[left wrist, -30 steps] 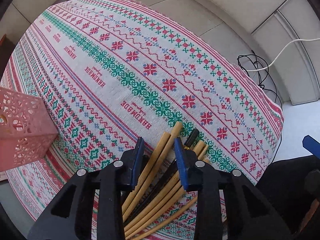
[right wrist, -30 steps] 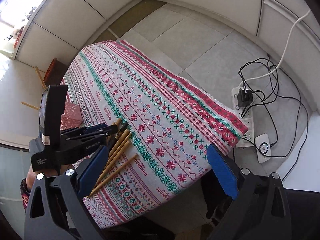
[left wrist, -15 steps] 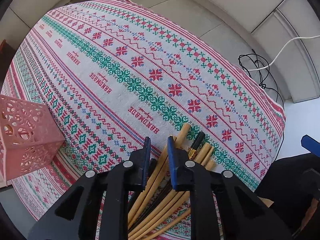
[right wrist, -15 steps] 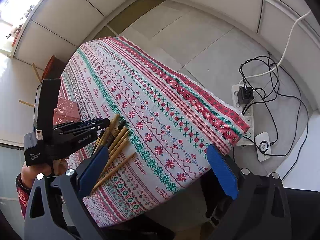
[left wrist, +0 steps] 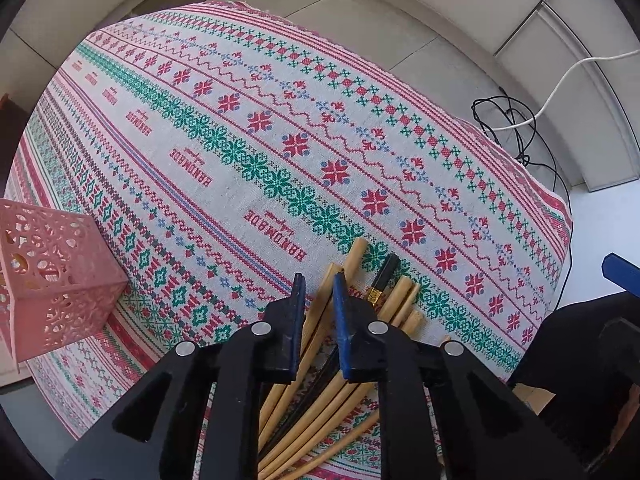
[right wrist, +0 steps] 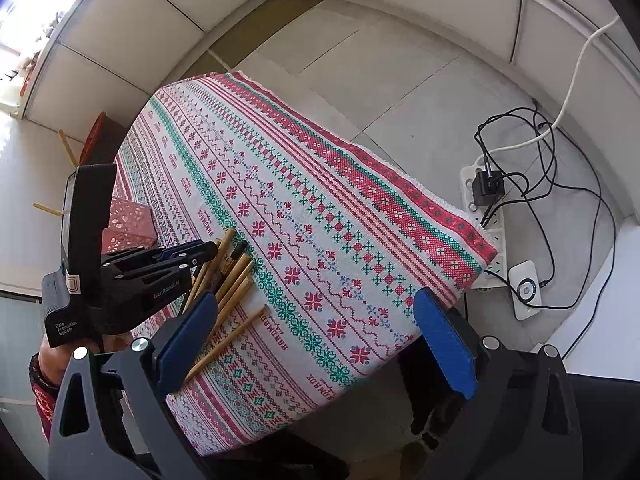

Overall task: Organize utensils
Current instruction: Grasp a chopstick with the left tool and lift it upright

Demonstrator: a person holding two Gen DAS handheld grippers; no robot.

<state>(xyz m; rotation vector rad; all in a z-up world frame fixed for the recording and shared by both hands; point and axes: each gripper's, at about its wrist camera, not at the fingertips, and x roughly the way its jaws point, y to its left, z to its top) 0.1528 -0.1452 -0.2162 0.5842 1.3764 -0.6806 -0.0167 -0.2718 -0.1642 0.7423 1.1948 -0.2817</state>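
Several bamboo chopsticks (left wrist: 400,300) and one black chopstick with a gold band (left wrist: 384,276) lie in a loose pile on the embroidered tablecloth (left wrist: 240,140). My left gripper (left wrist: 318,280) points down over the pile, jaws narrowed onto one bamboo chopstick (left wrist: 322,312) between its blue pads. The right wrist view shows the left gripper (right wrist: 208,248) at the pile's (right wrist: 236,280) left edge. One bamboo chopstick (right wrist: 228,340) lies apart, nearer the table's front. My right gripper (right wrist: 314,294) hangs above the table's near corner, open with nothing between its fingers.
A pink perforated box (left wrist: 52,280) stands on the cloth left of the pile; it also shows in the right wrist view (right wrist: 128,220). On the floor to the right lie a power strip (right wrist: 484,216), tangled black cables and a white device (right wrist: 528,288).
My left gripper's jaws have closed from wide apart to a narrow gap around one bamboo chopstick. The right gripper has kept still.
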